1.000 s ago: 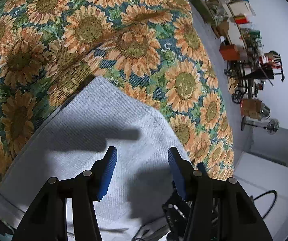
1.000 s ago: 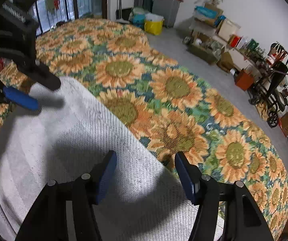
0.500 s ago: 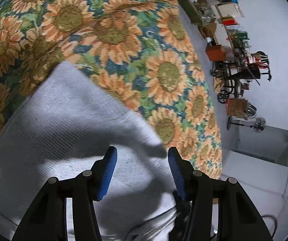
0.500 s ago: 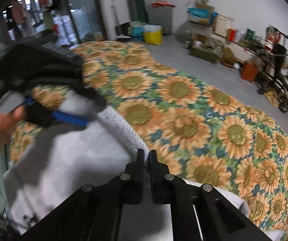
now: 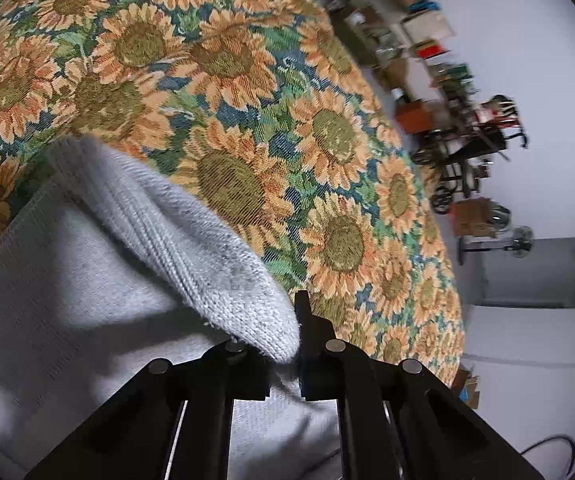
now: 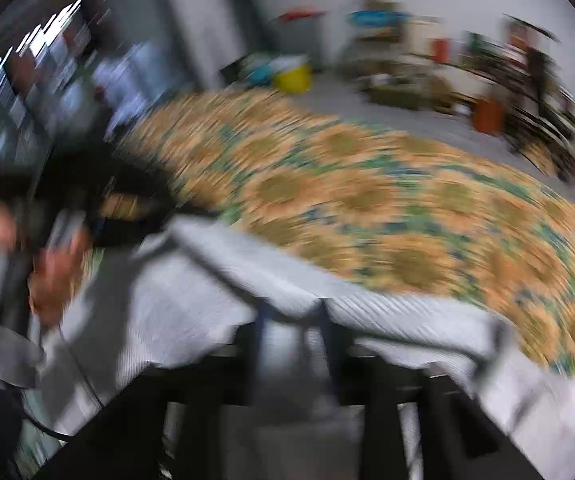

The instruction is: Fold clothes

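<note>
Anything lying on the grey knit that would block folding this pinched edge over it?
Nothing visible does. The left gripper is closing on the grey knit's ribbed edge, and the knit below looks bare on the sunflower cloth.

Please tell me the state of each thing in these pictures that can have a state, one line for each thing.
Grey knitted garment: lies on the cloth, its ribbed edge lifted and folded over.
Left gripper: closing, pinching the ribbed edge.
Right gripper: opening; picture blurred; the garment's edge lies between its fingers.
Sunflower cloth: spread flat under the garment.

Blurred right tongs (image 6: 291, 312), opening, straddle the grey garment's (image 6: 191, 304) edge.
</note>
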Motion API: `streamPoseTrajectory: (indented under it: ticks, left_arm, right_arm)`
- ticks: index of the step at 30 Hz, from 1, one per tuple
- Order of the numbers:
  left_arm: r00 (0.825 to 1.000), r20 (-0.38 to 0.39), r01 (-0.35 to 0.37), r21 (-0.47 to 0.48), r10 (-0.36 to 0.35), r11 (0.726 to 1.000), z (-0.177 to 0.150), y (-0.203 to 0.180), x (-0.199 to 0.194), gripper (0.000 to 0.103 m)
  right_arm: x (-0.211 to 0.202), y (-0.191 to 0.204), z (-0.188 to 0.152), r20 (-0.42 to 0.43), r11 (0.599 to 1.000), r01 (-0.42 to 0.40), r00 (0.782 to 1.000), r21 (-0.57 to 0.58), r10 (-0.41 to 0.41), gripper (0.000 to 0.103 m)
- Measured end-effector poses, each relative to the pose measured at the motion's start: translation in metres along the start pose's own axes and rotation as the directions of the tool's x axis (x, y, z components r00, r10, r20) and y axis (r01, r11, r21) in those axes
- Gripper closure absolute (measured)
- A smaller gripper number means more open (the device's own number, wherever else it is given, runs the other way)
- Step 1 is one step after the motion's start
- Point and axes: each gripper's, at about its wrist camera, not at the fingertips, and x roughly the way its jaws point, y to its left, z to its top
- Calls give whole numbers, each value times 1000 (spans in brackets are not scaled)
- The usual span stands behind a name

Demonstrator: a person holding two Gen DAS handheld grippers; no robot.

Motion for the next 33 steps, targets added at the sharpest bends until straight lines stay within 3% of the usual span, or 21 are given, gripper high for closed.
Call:
streamPoseTrajectory:
  ticks: [2, 4, 7, 8, 11, 13, 15, 21, 23, 27, 30, 32, 33]
  left_arm:
    - [999, 15, 34, 11, -34, 999, -7, 8, -6, 95]
    - [999, 33, 29, 47, -30, 998, -15, 11, -11, 95]
    - [998, 52, 25, 94, -30, 995, -26, 9, -16, 95]
    - [998, 57, 25, 108, -31, 994, -29, 9, -16, 95]
    - [997, 66, 22, 147, -32, 989, -37, 7, -14, 95]
    - [998, 58, 28, 166, -38, 986, -42, 6, -7, 95]
    - [997, 47, 47, 173, -56, 984, -48, 13, -9, 95]
    - [997, 19, 68, 164, -72, 984, -46, 21, -5, 95]
    - [998, 13, 59, 162, -62, 985, -43, 18, 2, 95]
    - [999, 11, 45, 181, -48, 982, -51, 22, -4, 95]
    - [999, 8, 45, 180, -47, 983, -53, 24, -5, 95]
    - [999, 2, 48, 176, -49, 983, -54, 27, -5, 95]
    - [999, -3, 50, 174, -51, 983, -55, 28, -5, 95]
  right_arm:
    - [-26, -36, -12, 65, 984, 67, 995, 164, -78, 48]
    - [-52, -82, -29, 87, 918, 149, 977, 367, -194, 36]
    - [-66, -133, -45, 19, 811, 232, 958, 537, -287, 36]
    - [-66, -141, -51, 2, 795, 222, 963, 564, -270, 36]
    - [-56, -143, -57, -3, 788, 113, 990, 605, -140, 36]
    - [-51, -136, -55, 42, 780, 46, 995, 624, -92, 35]
    - [-41, -130, -45, 47, 781, 36, 995, 623, -83, 34]
    - [5, -130, 1, -95, 826, 215, 976, 521, -194, 33]
    - [17, -132, 9, -147, 827, 235, 972, 511, -186, 35]
    - [28, -123, 21, -160, 837, 224, 973, 500, -165, 32]
    - [51, -117, 29, -240, 836, 319, 943, 446, -232, 34]
    - [62, -111, 29, -263, 852, 335, 934, 403, -243, 35]
    - [62, -113, 26, -254, 851, 334, 936, 405, -246, 40]
